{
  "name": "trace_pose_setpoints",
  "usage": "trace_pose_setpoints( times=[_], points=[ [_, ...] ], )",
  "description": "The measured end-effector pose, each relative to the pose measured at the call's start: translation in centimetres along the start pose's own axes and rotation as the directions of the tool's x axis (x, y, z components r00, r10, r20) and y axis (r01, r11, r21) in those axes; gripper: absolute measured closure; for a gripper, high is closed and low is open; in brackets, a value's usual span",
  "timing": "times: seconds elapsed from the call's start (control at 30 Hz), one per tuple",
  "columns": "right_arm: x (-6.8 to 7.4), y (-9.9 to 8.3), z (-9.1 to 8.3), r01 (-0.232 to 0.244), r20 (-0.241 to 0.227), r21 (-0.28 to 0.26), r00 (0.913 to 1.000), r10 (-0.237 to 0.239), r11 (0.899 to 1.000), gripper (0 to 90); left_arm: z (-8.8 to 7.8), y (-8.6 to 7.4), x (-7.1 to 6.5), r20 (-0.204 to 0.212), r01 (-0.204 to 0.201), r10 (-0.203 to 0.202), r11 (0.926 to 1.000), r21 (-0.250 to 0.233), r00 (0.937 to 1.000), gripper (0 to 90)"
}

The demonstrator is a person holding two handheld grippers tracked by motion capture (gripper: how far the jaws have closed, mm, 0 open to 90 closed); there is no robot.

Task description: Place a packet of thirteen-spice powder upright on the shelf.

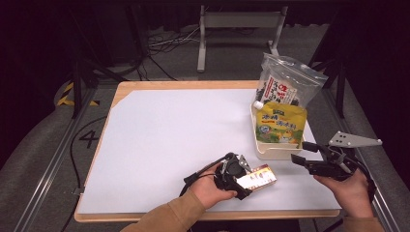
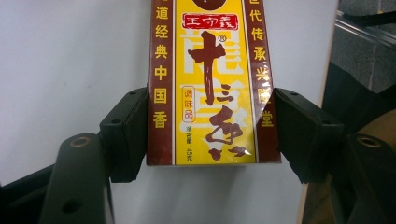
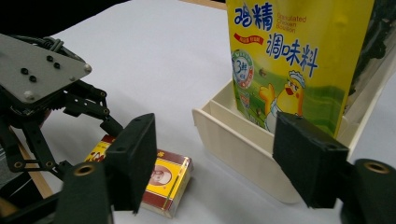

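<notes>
Left tool (image 1: 245,180) astride spice box (image 1: 257,178), white tabletop (image 1: 174,140).

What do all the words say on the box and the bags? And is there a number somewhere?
"调味品" and "经典中国香": on the yellow and brown box between the left gripper pads.
"鸡精 调味料", "Granulated Chicken Bouillon": on the yellow pouch in the cream bin.
"4": on the floor left of the table.
Clear bag: label too blurred to read.
</notes>
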State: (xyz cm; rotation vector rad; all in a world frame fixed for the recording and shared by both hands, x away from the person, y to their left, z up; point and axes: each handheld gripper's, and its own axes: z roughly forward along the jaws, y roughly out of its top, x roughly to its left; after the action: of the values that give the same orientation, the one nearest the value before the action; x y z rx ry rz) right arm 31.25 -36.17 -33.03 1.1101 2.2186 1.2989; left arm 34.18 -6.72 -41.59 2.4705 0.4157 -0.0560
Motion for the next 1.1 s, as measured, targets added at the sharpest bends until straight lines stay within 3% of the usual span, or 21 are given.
trace_pose_setpoints(
  times=[0.2,0.57,0.83,1.1],
  points=[
    [0.5,0.5,-0.2,-0.014,-0.003,0.014,0.9999,0.014,1.0,26.5,-0.9,0.2,-0.5,-0.006,-0.021,0.021,0.9992,-0.033,0.9998,32.6],
    [0.7,1.2,-1.0,-0.065,-0.011,0.025,0.9978,0.065,0.998,33.4,-3.1,-0.1,-0.7,-0.046,-0.027,0.021,0.9903,-0.137,0.9987,32.6],
    [1.0,1.7,-0.9,-0.089,-0.031,0.049,0.9954,0.09,0.995,33.6,-4.5,-0.6,-0.7,-0.092,-0.033,0.013,0.9761,-0.215,0.9956,32.5],
    [1.9,2.5,-0.5,-0.074,-0.071,0.049,0.9945,0.077,0.996,33.4,-4.9,-1.0,-0.5,-0.131,-0.033,-0.002,0.9636,-0.265,0.9914,32.5]
  ],
)
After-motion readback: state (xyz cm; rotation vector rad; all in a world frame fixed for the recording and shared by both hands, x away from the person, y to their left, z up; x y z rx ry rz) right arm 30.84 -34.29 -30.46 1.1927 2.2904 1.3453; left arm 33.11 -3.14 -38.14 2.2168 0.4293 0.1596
